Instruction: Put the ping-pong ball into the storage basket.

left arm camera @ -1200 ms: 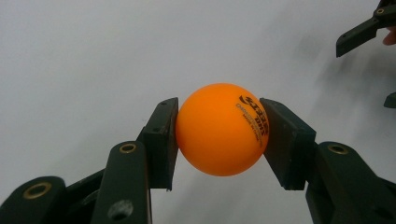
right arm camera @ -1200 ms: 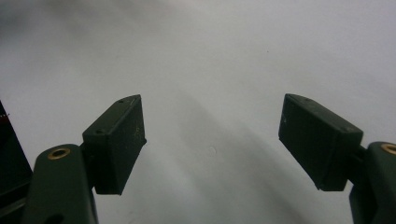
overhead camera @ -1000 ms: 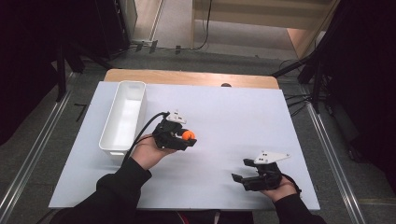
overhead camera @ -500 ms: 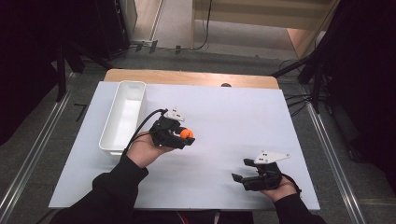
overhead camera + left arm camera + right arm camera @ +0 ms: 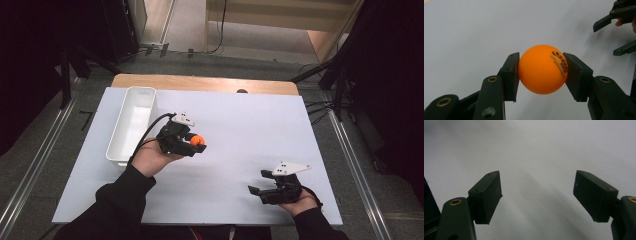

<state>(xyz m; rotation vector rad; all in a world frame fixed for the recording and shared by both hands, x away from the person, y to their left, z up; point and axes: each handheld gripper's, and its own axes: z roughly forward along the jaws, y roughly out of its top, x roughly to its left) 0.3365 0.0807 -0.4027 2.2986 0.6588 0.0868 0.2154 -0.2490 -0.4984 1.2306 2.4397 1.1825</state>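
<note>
Two grippers are in play, and just one is carrying anything. The left gripper [image 5: 192, 142] has an orange ball [image 5: 198, 141] pinched between its two black pads, and the left gripper view shows how: the ball [image 5: 542, 69] sits dead centre, one pad pressing each side at its widest part, printed lettering turned toward the right-hand pad. That centred squeeze looks deliberate, since a smooth round ball held off its middle would likely pop out. The ball is off the surface, held above the white table [image 5: 240, 125], a little to the right of the long white tray [image 5: 131, 125] that lies along the table's left side.

The tray looks empty from above and is the nearest container, so the likely plan is to carry the ball over and drop it in. The hand under the left gripper is turned so the jaws point right, away from the tray, so a swing back toward it would be needed first.

Over at the near right corner, the right gripper [image 5: 265, 187] rests low by the table edge with its jaws spread wide. The right gripper view confirms it: nothing between the pads [image 5: 486, 196], bare table beyond them. It seems parked out of the way, well apart from the ball and the tray, leaving the left a clear path.
</note>
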